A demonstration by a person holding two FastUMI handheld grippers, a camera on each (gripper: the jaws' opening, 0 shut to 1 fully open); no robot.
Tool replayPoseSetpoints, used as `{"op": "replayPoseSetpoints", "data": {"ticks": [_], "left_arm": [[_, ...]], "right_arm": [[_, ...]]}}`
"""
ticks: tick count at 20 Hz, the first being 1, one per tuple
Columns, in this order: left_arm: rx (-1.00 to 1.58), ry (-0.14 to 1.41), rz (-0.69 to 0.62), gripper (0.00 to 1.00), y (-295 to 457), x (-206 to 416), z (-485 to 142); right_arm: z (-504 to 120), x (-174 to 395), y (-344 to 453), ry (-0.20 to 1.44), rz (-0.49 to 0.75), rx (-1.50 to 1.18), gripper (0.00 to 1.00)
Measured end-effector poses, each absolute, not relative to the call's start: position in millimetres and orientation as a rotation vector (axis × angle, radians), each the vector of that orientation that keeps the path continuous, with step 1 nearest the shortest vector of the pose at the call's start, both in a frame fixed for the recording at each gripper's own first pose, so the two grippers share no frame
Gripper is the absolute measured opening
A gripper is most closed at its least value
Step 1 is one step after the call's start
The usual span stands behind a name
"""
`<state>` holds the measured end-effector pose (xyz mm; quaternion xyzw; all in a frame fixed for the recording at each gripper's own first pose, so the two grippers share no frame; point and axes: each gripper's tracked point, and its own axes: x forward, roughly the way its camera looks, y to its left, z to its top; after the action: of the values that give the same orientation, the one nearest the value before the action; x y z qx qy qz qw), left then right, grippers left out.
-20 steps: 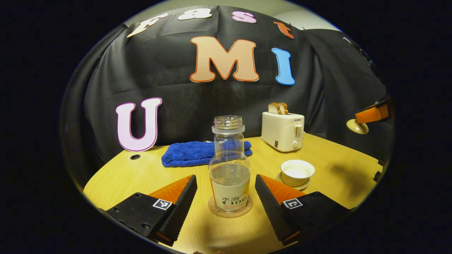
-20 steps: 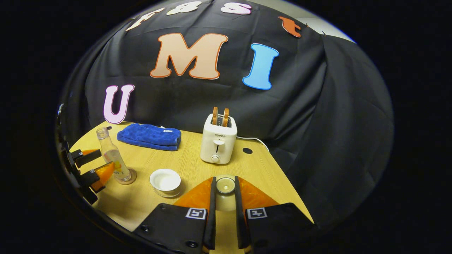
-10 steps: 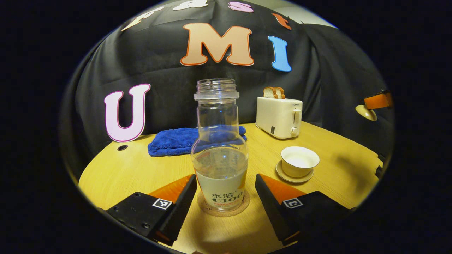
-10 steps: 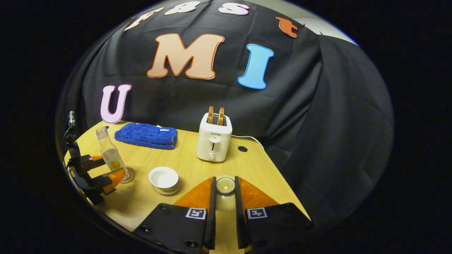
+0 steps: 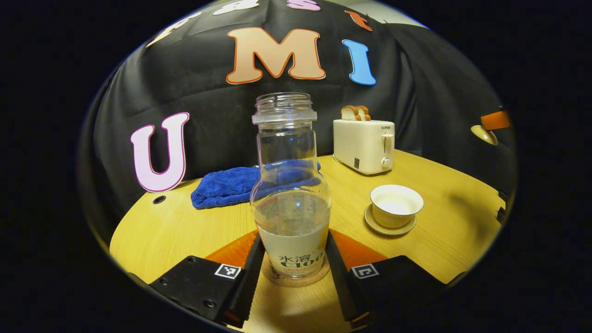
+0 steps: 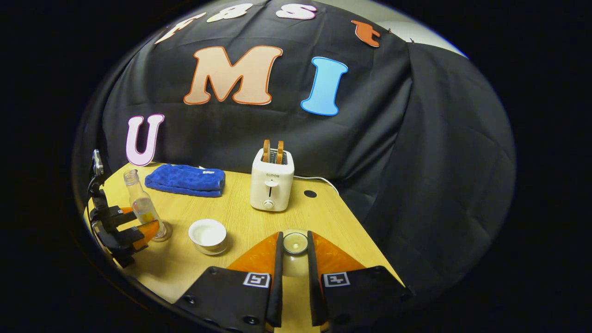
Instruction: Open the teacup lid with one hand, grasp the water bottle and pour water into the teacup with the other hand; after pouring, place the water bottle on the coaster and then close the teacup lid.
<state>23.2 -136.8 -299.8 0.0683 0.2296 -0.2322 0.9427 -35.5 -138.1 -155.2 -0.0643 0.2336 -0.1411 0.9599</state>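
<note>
Now the left gripper has closed onto the water bottle; right gripper keeps pinching the teacup lid, so pouring comes next

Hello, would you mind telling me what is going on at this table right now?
A person is working with two hand-held grippers. The left hand-held gripper has its fingers against both sides of the water bottle, which stands uncapped and partly full on its coaster. The right hand-held gripper holds the teacup lid lifted away from the open teacup, which sits on its saucer. A toaster and a blue towel lie further back on the table.
</note>
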Motion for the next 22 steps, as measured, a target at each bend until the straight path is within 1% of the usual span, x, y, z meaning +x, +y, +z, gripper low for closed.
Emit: {"op": "replayPoseSetpoints", "data": {"ticks": [2,7,9,12,16,17,21,22], "left_arm": [[0.165,0.469,-0.485,0.69,-139.5,23.7,-298.2],[0.255,0.485,-0.493,0.66,-139.5,25.9,-294.5],[0.312,0.483,-0.494,0.66,-140.1,28.7,-291.0],[0.387,0.492,-0.546,0.66,-149.0,25.1,-287.4],[0.479,0.466,-0.578,0.66,-156.3,28.9,-280.6],[0.511,0.470,-0.586,0.66,-157.0,29.3,-281.2],[0.711,0.450,-0.584,0.66,-153.7,34.1,-278.2],[0.751,0.442,-0.584,0.66,-152.9,34.4,-277.5]], "right_arm": [[-156.7,-35.6,-137.9,0.476,-0.283,-0.125,0.27],[-152.1,-32.3,-137.7,0.452,-0.275,-0.107,0.28],[-152.7,-31.8,-138.7,0.443,-0.274,-0.099,0.27],[-155.9,-33.6,-141.1,0.437,-0.274,-0.073,0.28],[-165.7,-37.8,-146.9,0.439,-0.277,-0.032,0.28],[-167.7,-39.1,-149.2,0.440,-0.278,-0.022,0.27],[-178.8,-44.6,-159.9,0.453,-0.289,-0.005,0.29],[-180.9,-45.3,-161.1,0.453,-0.286,-0.010,0.28]]}}
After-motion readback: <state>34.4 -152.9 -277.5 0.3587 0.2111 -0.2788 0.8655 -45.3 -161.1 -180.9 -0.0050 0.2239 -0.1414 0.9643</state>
